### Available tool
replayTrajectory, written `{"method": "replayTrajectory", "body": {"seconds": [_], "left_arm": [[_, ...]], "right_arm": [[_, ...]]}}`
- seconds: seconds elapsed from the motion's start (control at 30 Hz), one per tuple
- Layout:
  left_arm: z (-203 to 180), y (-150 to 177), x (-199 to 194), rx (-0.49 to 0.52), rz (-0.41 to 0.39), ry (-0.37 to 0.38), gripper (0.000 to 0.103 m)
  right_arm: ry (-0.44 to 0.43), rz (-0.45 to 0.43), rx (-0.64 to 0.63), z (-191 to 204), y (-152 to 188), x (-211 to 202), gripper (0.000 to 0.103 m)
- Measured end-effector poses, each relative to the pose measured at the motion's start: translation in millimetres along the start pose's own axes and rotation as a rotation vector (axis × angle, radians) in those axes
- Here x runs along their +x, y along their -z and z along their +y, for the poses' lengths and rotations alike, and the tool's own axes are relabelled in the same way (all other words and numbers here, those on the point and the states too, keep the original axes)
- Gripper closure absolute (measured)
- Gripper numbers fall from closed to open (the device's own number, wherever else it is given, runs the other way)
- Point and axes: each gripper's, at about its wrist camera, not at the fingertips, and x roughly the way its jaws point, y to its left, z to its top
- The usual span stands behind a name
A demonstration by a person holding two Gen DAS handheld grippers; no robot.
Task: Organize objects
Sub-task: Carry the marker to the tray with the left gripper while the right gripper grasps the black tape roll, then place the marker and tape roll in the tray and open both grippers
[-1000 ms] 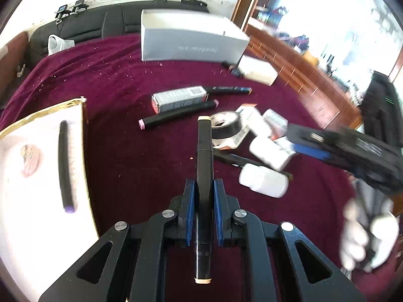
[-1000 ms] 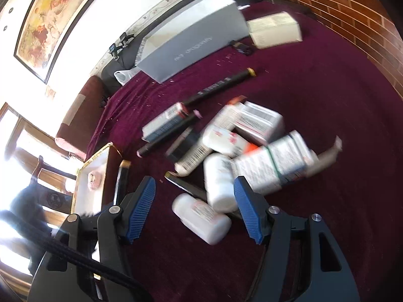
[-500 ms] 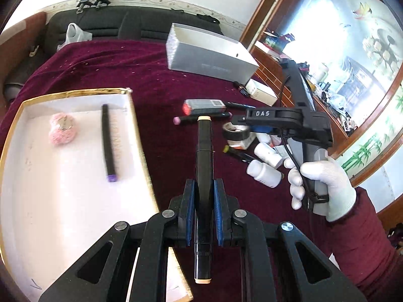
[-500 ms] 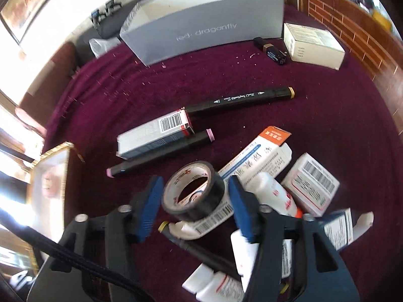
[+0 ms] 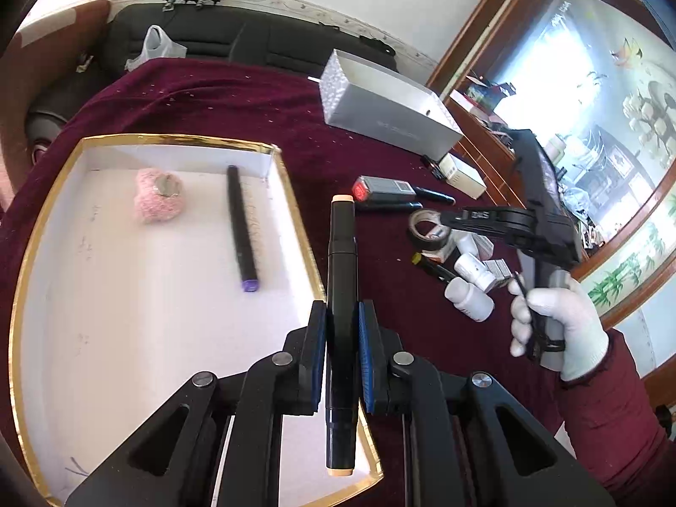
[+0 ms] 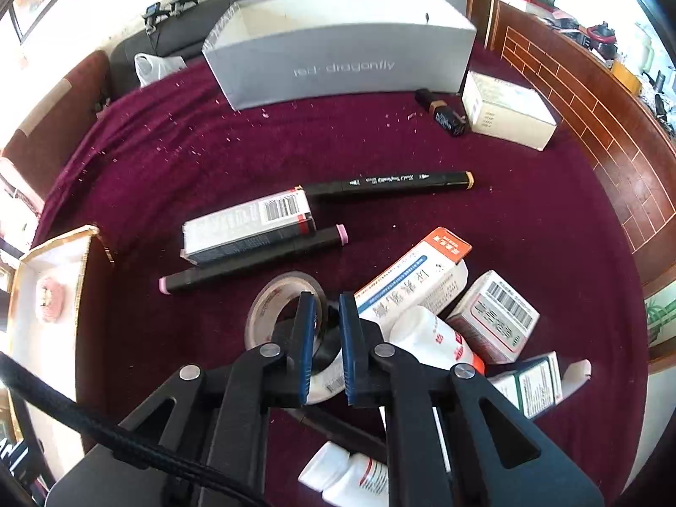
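A home living room: black sofa (image 5: 236, 38), framed painting (image 6: 29, 4), wood-panelled walls.

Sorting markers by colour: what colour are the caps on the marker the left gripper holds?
Pale peach marker, clearest in the left wrist view.

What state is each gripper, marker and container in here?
left gripper: shut on black marker, capped both ends.
right gripper: jaws just closed on tape roll wall.
white tray: open, holding purple-tipped marker and pink item.
grey box: open on top.
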Motion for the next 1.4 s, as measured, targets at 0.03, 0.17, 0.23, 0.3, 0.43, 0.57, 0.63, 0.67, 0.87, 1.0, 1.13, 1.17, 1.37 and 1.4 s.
{"method": "replayTrajectory", "body": {"seconds": [0.03,0.17,0.23,0.3,0.43,0.57,0.63,0.67,0.87,1.0,1.13,1.17,1.37,1.4], "left_arm": [[2.4,0.7,-2.7,-0.003,-0.005,-0.005,0.091],[16.4,2.1,-15.3,-0.027,-0.028,-0.032,0.091],[25.0,3.0,-20.2,-0.048,-0.034,-0.043,0.091],[32.9,5.4,-25.3,-0.068,-0.039,-0.044,0.091],[39.4,10.6,-32.6,-0.075,-0.046,-0.056,0.091],[42.6,11.8,-36.1,-0.080,-0.053,-0.056,0.091],[44.8,11.0,-37.3,-0.088,-0.058,-0.053,0.091],[46.8,10.3,-37.5,-0.092,-0.062,-0.047,0.091],[53.1,8.3,-34.9,-0.100,-0.063,-0.058,0.091],[61.3,6.0,-35.1,-0.113,-0.062,-0.068,0.091],[67.4,4.2,-37.5,-0.118,-0.067,-0.100,0.091],[70.2,2.2,-38.0,-0.116,-0.065,-0.116,0.091],[89.2,-18.7,-32.6,-0.107,-0.047,-0.217,0.091],[92.5,-23.7,-30.1,-0.101,-0.043,-0.240,0.091]], "right_arm": [[-0.003,-0.012,-0.003,1.1,1.4,-5.2,0.096],[-0.008,-0.067,-0.028,10.8,3.7,-27.9,0.097],[-0.009,-0.078,-0.060,18.5,3.6,-35.9,0.097],[-0.012,-0.036,-0.099,27.3,2.3,-30.8,0.094],[0.016,0.019,-0.056,20.5,-4.7,-2.6,0.077],[0.074,0.051,-0.065,15.8,-11.2,22.6,0.077],[0.077,0.068,-0.094,17.4,-13.4,34.7,0.077],[0.091,0.075,-0.109,19.6,-12.9,40.1,0.077],[0.064,0.049,-0.073,14.1,-12.1,39.3,0.092],[0.003,-0.016,-0.052,12.2,-9.4,9.9,0.093],[-0.068,-0.082,-0.054,21.8,-7.4,-22.2,0.093],[-0.089,-0.093,-0.064,28.8,-8.1,-28.8,0.093],[-0.250,-0.109,-0.134,78.7,1.0,-56.7,0.092],[-0.275,-0.100,-0.149,89.8,3.6,-56.1,0.092]]}}
